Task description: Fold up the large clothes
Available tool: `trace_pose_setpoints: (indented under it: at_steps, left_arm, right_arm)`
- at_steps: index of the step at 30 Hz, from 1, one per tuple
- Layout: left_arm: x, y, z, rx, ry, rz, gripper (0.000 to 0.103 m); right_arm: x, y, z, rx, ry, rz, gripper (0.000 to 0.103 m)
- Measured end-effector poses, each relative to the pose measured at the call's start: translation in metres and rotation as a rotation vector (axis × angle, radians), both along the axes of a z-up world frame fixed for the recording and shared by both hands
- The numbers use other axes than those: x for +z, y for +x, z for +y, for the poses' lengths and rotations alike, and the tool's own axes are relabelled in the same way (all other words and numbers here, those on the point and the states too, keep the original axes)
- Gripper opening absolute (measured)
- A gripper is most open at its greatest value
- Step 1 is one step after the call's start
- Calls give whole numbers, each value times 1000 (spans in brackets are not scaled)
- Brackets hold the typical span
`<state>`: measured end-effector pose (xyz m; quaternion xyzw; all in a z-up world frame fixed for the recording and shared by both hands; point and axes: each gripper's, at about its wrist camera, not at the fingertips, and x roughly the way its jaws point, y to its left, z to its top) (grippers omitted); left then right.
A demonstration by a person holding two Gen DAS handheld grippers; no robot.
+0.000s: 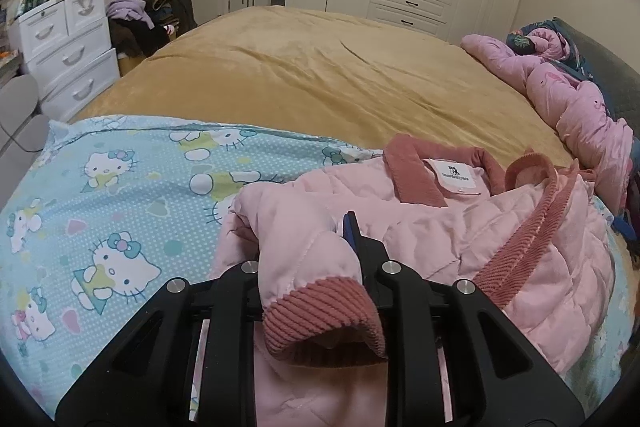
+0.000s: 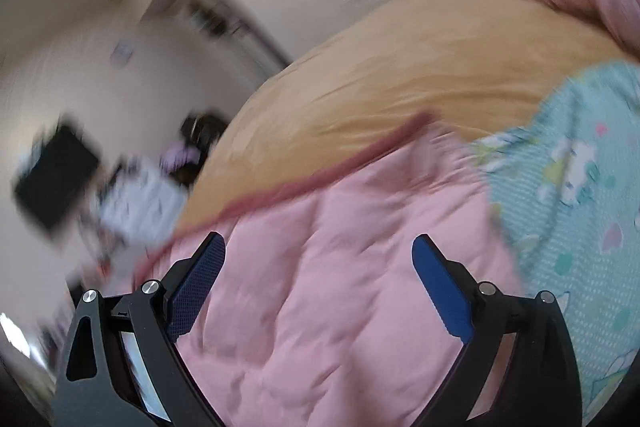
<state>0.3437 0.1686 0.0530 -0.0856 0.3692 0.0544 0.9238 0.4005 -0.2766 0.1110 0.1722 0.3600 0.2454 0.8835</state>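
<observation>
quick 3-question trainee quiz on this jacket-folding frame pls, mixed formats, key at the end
1. True or false: the left gripper is shut on the ribbed-cuff sleeve of the pink quilted jacket.
2. The right gripper fingers are: A) shut on the jacket B) spread wide, nothing pinched C) holding a hanger.
3. Fill in: the jacket lies on a light blue cartoon-cat print sheet, which lies over a ___ coloured plush bedspread.

Key: 1 true; 2 B; 3 tan.

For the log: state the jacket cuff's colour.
Dusty rose ribbed cuff on the pale pink jacket; left wrist view.
</observation>
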Motion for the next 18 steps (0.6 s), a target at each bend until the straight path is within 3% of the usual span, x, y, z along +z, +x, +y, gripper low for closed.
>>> trace_pose_setpoints:
  at_steps: [2,5,6,8,11,13,18]
  left_arm:
    - [1,0,-1,6,-1,-4,15]
    - [5,0,-6,14,18,-10,19]
    - [7,-1,-8,13,22,-13,24]
    - [12,-3,-12,-10,11,-32,43]
    - [19,-6,-21,-24,27,-57,53]
    - [24,-7,-26,-34,24,-71,68]
    - [43,-20,-36,-50,11,-160,89]
  right_arm:
    - [-10,-14,38,110,-98,-2,94]
    - [-30,-20,75,183,-232,31,93]
    - [-40,-20,86,185,-303,40,93]
    - [-57,-16,99,182,-392,62,94]
    - [-69,-8,104,156,-394,87,98]
    - [-71,-4,104,151,-387,97,99]
    - [-75,-6,102,159,-378,93,99]
